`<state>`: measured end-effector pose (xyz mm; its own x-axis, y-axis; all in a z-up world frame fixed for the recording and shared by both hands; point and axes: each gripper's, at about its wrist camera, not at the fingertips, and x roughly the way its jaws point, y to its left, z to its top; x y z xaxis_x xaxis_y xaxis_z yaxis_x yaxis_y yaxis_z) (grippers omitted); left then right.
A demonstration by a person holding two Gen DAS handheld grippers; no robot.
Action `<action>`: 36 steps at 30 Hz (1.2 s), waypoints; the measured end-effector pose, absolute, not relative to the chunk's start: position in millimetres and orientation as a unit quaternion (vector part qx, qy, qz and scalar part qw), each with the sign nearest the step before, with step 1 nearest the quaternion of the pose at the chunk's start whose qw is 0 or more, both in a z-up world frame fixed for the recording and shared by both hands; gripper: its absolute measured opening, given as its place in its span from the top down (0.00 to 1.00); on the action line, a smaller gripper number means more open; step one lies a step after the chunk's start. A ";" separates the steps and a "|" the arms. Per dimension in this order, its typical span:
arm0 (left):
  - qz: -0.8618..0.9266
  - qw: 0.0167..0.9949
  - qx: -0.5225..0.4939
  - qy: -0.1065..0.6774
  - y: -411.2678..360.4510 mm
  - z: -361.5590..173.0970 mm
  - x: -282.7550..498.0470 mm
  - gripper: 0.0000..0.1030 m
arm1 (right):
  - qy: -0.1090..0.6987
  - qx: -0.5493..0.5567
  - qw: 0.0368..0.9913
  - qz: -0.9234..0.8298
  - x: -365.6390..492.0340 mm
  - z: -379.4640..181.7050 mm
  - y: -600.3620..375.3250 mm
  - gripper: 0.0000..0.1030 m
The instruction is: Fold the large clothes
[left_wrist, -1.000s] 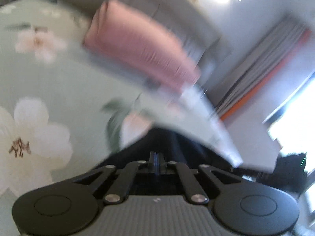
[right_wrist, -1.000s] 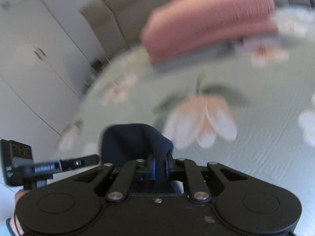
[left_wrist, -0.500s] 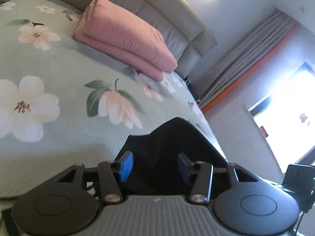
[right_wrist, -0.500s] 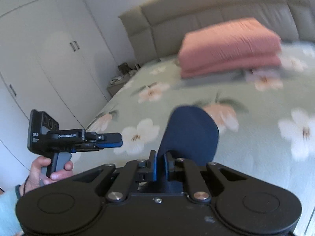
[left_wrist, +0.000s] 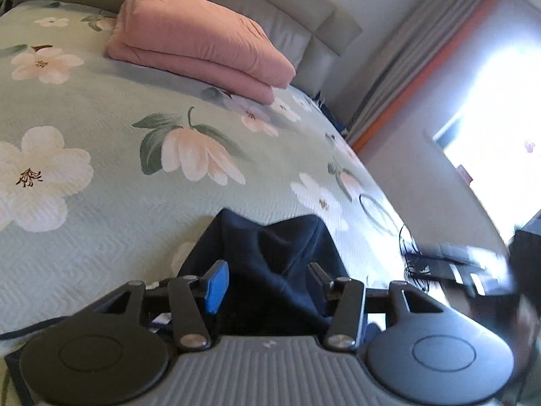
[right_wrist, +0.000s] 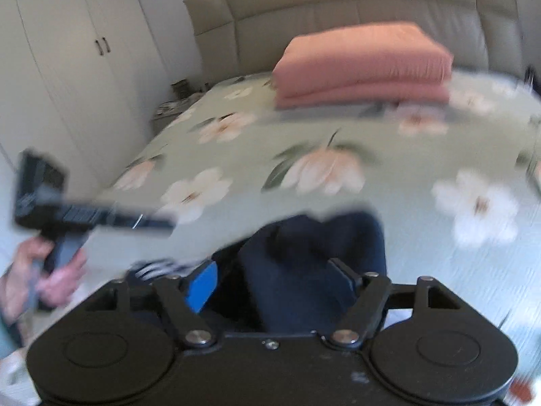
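1. The left claw (left_wrist: 267, 279) has its jaws spread apart, gripping nothing — the dark navy fabric garment (left_wrist: 270, 260) lies bunched between and beyond the blue-padded fingers (left_wrist: 216, 286).
2. The right claw (right_wrist: 272, 279) is likewise parted, the same navy garment (right_wrist: 314, 264) heaped between its jaws.
3. The garment rests on the pale green floral bedspread (left_wrist: 101, 128), at 6 o'clock in both views.
4. A folded pink quilt (left_wrist: 196, 40) sits at 12 o'clock, by the grey padded headboard (right_wrist: 355, 13).
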<state>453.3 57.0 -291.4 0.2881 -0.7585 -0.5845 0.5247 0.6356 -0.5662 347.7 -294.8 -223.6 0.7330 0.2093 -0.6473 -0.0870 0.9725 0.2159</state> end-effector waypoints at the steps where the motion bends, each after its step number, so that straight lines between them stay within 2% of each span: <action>1: -0.407 0.791 -0.127 0.438 58.3 -291.6 449.4 0.49 | 0.362 0.090 0.925 0.067 363.3 -227.0 -300.2 0.16; 7: -0.397 0.790 -0.126 0.451 95.8 -299.2 420.6 0.48 | 0.419 0.180 0.890 0.007 464.2 -281.0 -356.3 0.15; 10: -0.378 0.790 -0.137 0.463 123.9 -306.8 408.6 0.48 | 0.455 0.210 0.865 -0.031 483.1 -311.5 -375.1 0.16; 14: -0.341 0.796 -0.148 0.477 156.4 -315.1 403.7 0.48 | 0.461 0.291 0.838 -0.022 483.9 -341.0 -390.5 0.16; 16: -0.325 0.798 -0.159 0.481 169.6 -316.6 401.9 0.48 | 0.449 0.306 0.839 0.000 476.4 -339.8 -384.9 0.37; 17: -0.321 0.799 -0.166 0.480 175.0 -316.1 400.3 0.48 | 0.448 0.305 0.841 0.008 474.0 -337.0 -379.3 0.66; 18: -0.318 0.800 -0.172 0.479 179.9 -314.8 397.9 0.48 | 0.446 0.294 0.845 0.013 470.3 -332.0 -372.7 0.78; 21: -0.317 0.802 -0.180 0.473 188.2 -306.2 386.4 0.48 | 0.423 0.230 0.875 0.037 447.9 -300.8 -343.1 0.82; 25: -0.320 0.810 -0.178 0.458 191.8 -288.2 371.2 0.48 | 0.361 0.179 0.909 0.109 389.5 -235.0 -303.8 0.82; 29: -0.314 0.820 -0.195 0.437 203.1 -265.3 353.4 0.48 | 0.282 0.110 0.929 0.212 293.7 -158.0 -250.8 0.82; 32: -0.303 0.828 -0.212 0.421 217.7 -250.2 335.1 0.48 | 0.287 0.045 0.912 0.289 214.9 -143.4 -205.6 0.82; 34: -0.296 0.828 -0.217 0.423 228.6 -247.0 320.4 0.47 | 0.354 0.016 0.874 0.333 171.8 -169.2 -180.3 0.76; 35: -0.296 0.827 -0.213 0.428 232.6 -247.8 313.4 0.45 | 0.388 -0.001 0.859 0.334 151.3 -188.1 -169.5 0.56; 36: -0.294 0.825 -0.205 0.437 235.1 -250.9 305.3 0.44 | 0.417 -0.015 0.849 0.323 131.8 -208.5 -162.4 0.45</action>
